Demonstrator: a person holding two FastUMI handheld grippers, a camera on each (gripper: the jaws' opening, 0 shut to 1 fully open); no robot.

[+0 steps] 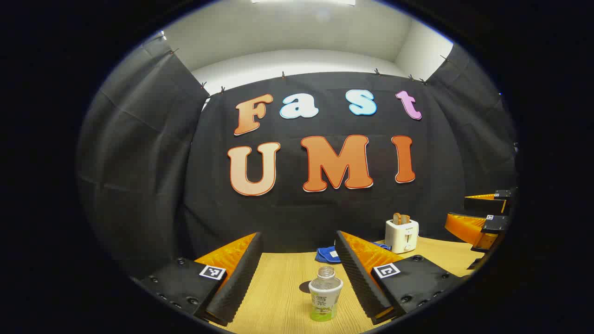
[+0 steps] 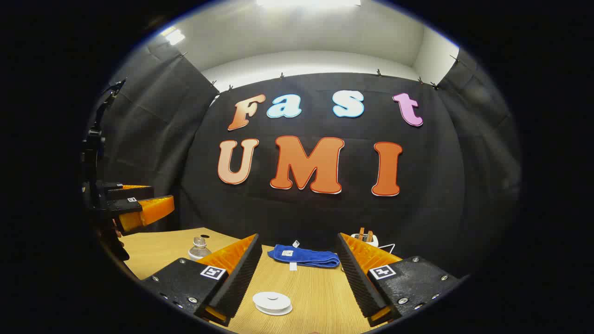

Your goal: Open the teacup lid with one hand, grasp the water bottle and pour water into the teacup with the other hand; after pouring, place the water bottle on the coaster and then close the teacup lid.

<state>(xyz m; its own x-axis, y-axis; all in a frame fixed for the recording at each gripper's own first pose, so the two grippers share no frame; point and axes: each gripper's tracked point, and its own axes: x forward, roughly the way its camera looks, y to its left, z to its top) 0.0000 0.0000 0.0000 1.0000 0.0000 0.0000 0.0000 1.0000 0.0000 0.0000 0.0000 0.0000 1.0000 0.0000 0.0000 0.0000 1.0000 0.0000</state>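
Note:
A clear water bottle (image 1: 325, 297) with a green label and no cap stands on the wooden table (image 1: 278, 297). It sits between the fingers of my left gripper (image 1: 298, 240), which is open and not touching it. A dark flat round shape (image 1: 305, 287) lies just behind the bottle on its left; I cannot tell whether it is the coaster or a shadow. In the right gripper view a white teacup with its lid on (image 2: 272, 301) sits low between the open fingers of my right gripper (image 2: 298, 241). The bottle (image 2: 199, 248) stands off to the left, below the left gripper (image 2: 139, 208).
A folded blue cloth (image 2: 304, 256) lies at the back of the table, also seen as the blue cloth (image 1: 327, 254). A white toaster (image 1: 402, 234) with bread in it stands at the back right. The right gripper (image 1: 478, 215) hovers at the far right edge.

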